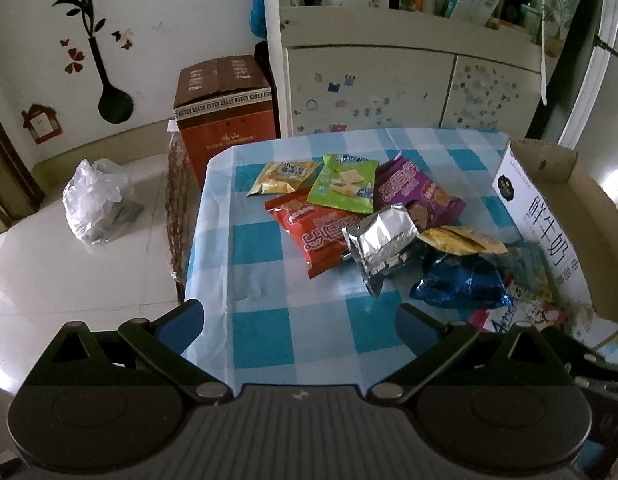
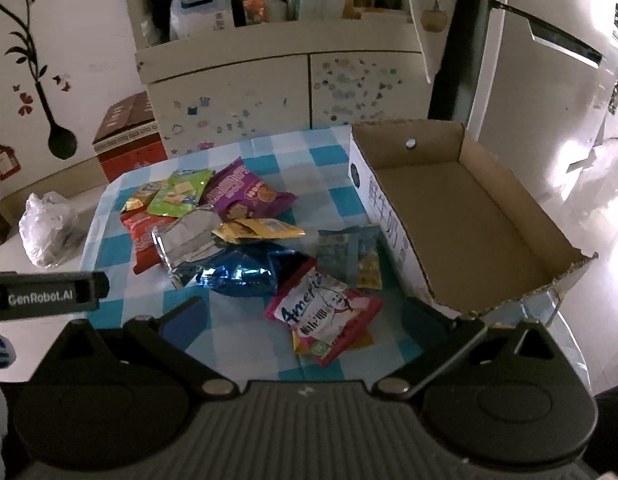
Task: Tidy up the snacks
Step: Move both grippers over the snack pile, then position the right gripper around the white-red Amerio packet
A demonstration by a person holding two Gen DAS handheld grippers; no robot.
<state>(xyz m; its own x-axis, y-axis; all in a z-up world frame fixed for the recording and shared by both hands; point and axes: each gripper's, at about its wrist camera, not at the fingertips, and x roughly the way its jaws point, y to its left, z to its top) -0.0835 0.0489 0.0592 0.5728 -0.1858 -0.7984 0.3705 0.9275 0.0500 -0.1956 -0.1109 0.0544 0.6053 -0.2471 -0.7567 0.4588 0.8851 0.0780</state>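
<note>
the left hand-held gripper (image 1: 299, 320) hangs over the near edge of the worktop (image 1: 269, 264) with its blue-padded fingers spread wide and nothing between them. the right hand-held gripper (image 2: 305, 316) is likewise spread and empty, low over the near end of the checked blue-and-white cloth.

the snacks lie in a loose heap on the worktop. in the right wrist view the pink packet (image 2: 329, 320) sits nearest, just ahead of the open fingers at about 12 o'clock. at 11 o'clock from it lies the crumpled blue packet (image 2: 245, 272), touching it. further on, the silver foil packet (image 2: 185, 240) overlaps the red packet (image 2: 145, 236), with a yellow packet (image 2: 261, 230) beside it. at the far end of the heap are the purple packet (image 2: 245, 192) and the green packet (image 2: 179, 196). a pale see-through packet (image 2: 349, 250) rests against the box wall.

the open cardboard box (image 2: 489, 216) stands on the worktop at 1 o'clock of the right hand-held gripper — its brown floor shows no packets. in the left wrist view the same box sits at 3 o'clock of the heap.

on the floor at 9 o'clock, a white plastic bag (image 1: 95, 204) and, further back, a red carton (image 1: 225, 116).
</note>
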